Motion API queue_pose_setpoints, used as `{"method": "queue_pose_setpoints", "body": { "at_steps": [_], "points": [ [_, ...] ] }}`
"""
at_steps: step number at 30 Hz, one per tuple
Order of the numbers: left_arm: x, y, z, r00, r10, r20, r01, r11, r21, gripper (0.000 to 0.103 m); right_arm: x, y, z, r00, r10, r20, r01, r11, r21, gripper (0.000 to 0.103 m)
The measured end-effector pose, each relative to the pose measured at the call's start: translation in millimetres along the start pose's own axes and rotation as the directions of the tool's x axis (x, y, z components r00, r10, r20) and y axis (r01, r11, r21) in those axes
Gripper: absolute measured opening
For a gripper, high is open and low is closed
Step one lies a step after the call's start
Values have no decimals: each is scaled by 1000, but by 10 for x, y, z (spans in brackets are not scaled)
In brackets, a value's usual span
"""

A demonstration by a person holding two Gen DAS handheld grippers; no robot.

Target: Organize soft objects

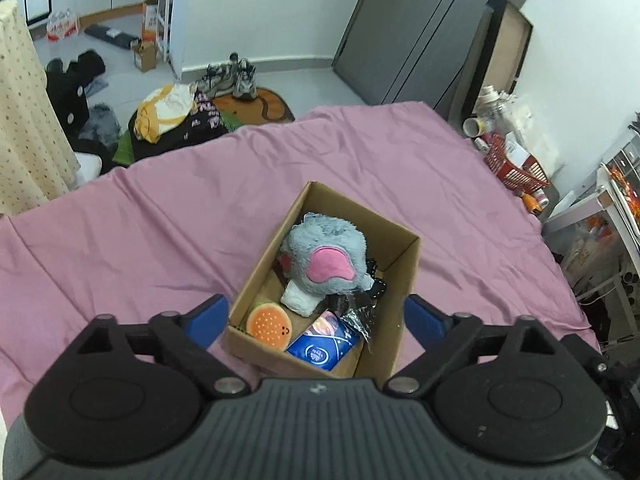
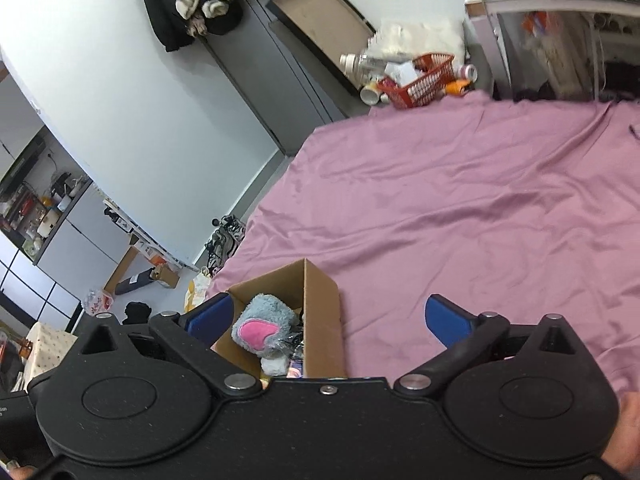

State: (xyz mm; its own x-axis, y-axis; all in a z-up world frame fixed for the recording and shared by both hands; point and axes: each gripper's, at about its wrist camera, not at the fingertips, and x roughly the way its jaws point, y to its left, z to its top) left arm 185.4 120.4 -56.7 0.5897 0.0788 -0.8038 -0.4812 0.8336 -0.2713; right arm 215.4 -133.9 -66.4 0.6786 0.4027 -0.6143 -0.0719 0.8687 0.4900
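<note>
An open cardboard box [image 1: 400, 264] stands on the pink bedsheet [image 1: 160, 232]. In it lie a grey plush with a pink ear [image 1: 324, 256], an orange burger-shaped plush [image 1: 268, 326], a blue packet [image 1: 324, 346] and a crumpled black bag [image 1: 360, 308]. My left gripper [image 1: 316, 316] is open and empty, above the near end of the box. My right gripper [image 2: 326, 312] is open and empty, over the box's right wall [image 2: 322, 320]; the grey plush [image 2: 262, 326] shows inside.
The bedsheet [image 2: 480, 208] spreads wide to the right of the box. A red basket [image 1: 516, 170] with bottles sits beyond the bed's far right edge. Clothes and shoes [image 1: 230, 76] lie on the floor beyond the far edge.
</note>
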Motion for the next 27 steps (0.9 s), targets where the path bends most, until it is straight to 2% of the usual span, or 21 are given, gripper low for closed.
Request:
{"method": "queue_pose_setpoints", "body": {
  "at_steps": [3,10,18,21,27],
  "points": [
    [-150,-67,-114,999,3,32,-4,999,40,103,-185,-35,19,1000,2,18,-1,1000,-25,103],
    [-477,-188,-335,995,-7,97,-2,995,95,103,-609,-67,14,998,7,61,-1,995,-97,103],
    [-822,-323,-548,990,-45,133,24,987,158,103,-985,-161,7,996,16,92,-3,990,-144,103],
    [-960,-392,-621,988,-35,154,2,978,208,103,-1114,-175,-12,994,18,104,-1,985,-170,103],
    [-1141,-431,-757,985,-36,167,-7,968,250,103,-1321,-230,-55,995,15,102,5,983,-185,103]
  ]
}}
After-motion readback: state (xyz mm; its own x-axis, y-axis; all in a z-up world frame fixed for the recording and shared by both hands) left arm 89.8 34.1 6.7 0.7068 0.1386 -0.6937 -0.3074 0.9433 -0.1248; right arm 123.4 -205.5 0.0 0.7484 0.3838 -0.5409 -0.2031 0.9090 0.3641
